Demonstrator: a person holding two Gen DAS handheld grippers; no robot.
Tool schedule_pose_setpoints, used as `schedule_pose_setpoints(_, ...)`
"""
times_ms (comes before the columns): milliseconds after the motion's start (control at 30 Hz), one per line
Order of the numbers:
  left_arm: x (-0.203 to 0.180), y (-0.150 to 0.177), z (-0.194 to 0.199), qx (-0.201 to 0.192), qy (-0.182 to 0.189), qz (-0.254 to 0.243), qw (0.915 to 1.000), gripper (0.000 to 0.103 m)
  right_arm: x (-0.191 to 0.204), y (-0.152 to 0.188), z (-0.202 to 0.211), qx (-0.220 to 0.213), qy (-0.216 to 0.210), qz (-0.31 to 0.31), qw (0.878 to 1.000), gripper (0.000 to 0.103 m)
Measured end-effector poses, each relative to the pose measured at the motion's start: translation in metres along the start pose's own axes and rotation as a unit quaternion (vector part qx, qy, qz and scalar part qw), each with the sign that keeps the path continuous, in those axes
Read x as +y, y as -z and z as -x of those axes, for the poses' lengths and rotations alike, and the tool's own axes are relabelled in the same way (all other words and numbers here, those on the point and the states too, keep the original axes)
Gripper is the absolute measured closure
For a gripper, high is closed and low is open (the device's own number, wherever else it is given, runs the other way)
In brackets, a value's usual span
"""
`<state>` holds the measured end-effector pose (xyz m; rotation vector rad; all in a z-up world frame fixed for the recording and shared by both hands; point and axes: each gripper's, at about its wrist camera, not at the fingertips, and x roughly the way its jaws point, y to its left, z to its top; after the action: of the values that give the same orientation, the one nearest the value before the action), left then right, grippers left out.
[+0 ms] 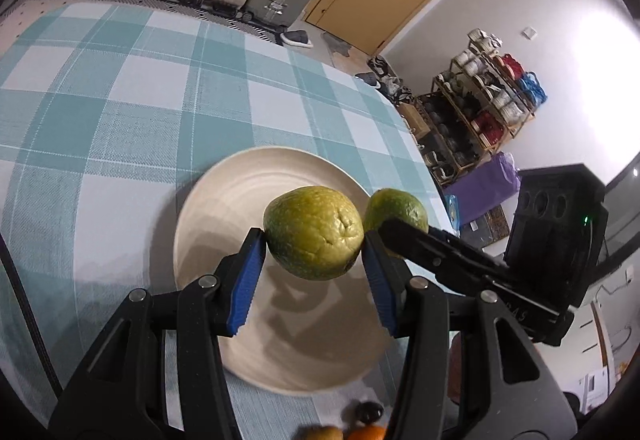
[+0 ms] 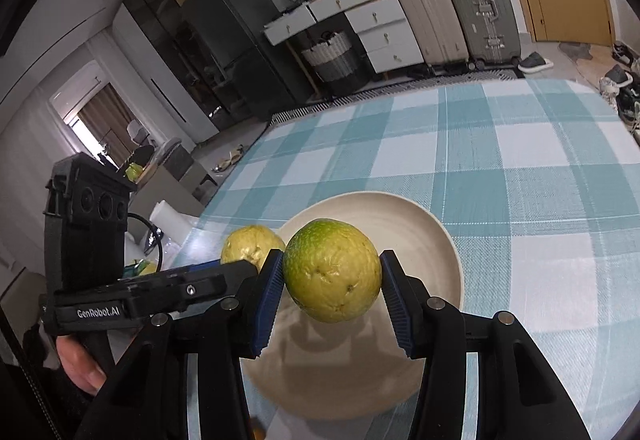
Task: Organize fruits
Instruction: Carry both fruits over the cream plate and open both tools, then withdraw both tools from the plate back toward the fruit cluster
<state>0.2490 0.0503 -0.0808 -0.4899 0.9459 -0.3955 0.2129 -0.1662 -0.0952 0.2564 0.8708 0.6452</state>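
While both fruits hang in the air, the plate [image 1: 192,208] beneath them holds nothing: its cream bowl shows only shadows, so none of the sorting that these views cover is finished.

Left gripper [image 1: 314,260]: blue pads pressed on either side of a yellow-green fruit [image 1: 314,230], which is carried clear above the plate's middle. Right gripper [image 2: 332,290]: pads clamped likewise on a greener fruit [image 2: 332,270], also lifted over the plate. In the left wrist view the greener fruit [image 1: 396,208] appears just right of the first, above the plate's right rim; in the right wrist view the yellow-green fruit [image 2: 252,244] sits just left of its neighbour, at the left rim. The two fruits are close together but, as far as can be told, not touching.

The plate rests on a teal-checked cloth [image 1: 120,88], near the table's right edge in the left view. More produce lies on the cloth at the near edge, below the plate: an orange fruit [image 1: 368,433], a yellowish one [image 1: 324,433] and a dark one [image 1: 369,412], each only partly visible.

Judged state: two fruits in transit, apparently bound for the plate; setting them down and releasing them remains, as does any handling of the near pieces. No other container is visible on the table.
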Motion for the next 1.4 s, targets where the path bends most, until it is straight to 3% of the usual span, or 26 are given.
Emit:
schedule_pose_setpoints(400, 0.022, -0.024, -0.045, 0.029, 0.003, 0.026, 0.9992, 0.056, -0.033, -0.016, -0.04, 0.02, 0.0, -0.04, 0.999, 0.054)
schedule_pose_setpoints(533, 0.025, -0.029, -0.048, 0.028, 0.008, 0.038, 0.9989, 0.054, -0.033, -0.017, -0.048, 0.03, -0.001, -0.041, 0.999, 0.053)
schedule_pose_setpoints(600, 0.029, -0.031, -0.049, 0.036, 0.013, 0.049, 0.9981, 0.048, -0.033, -0.018, -0.048, 0.026, 0.0, -0.042, 0.999, 0.048)
schedule_pose_setpoints(800, 0.025, -0.026, -0.035, 0.025, -0.003, 0.048, 0.9985, 0.046, -0.029, -0.018, -0.033, 0.008, 0.005, -0.041, 0.999, 0.048)
schedule_pose_setpoints(933, 0.017, -0.019, -0.017, 0.013, -0.017, 0.038, 0.9991, 0.045, -0.024, -0.015, -0.014, -0.006, 0.012, -0.036, 0.999, 0.047)
schedule_pose_setpoints(1033, 0.008, -0.012, -0.002, 0.005, -0.032, 0.026, 0.9991, 0.042, -0.018, -0.01, 0.004, -0.022, 0.02, -0.031, 0.999, 0.039)
schedule_pose_setpoints(1300, -0.022, 0.013, 0.042, -0.027, -0.109, -0.03, 0.9933, 0.041, 0.002, 0.004, 0.05, -0.066, 0.042, -0.012, 0.997, 0.032)
schedule_pose_setpoints(1400, -0.036, 0.024, 0.06, -0.051, -0.148, -0.052, 0.9863, 0.028, 0.015, 0.011, 0.064, -0.078, 0.055, 0.009, 0.995, 0.028)
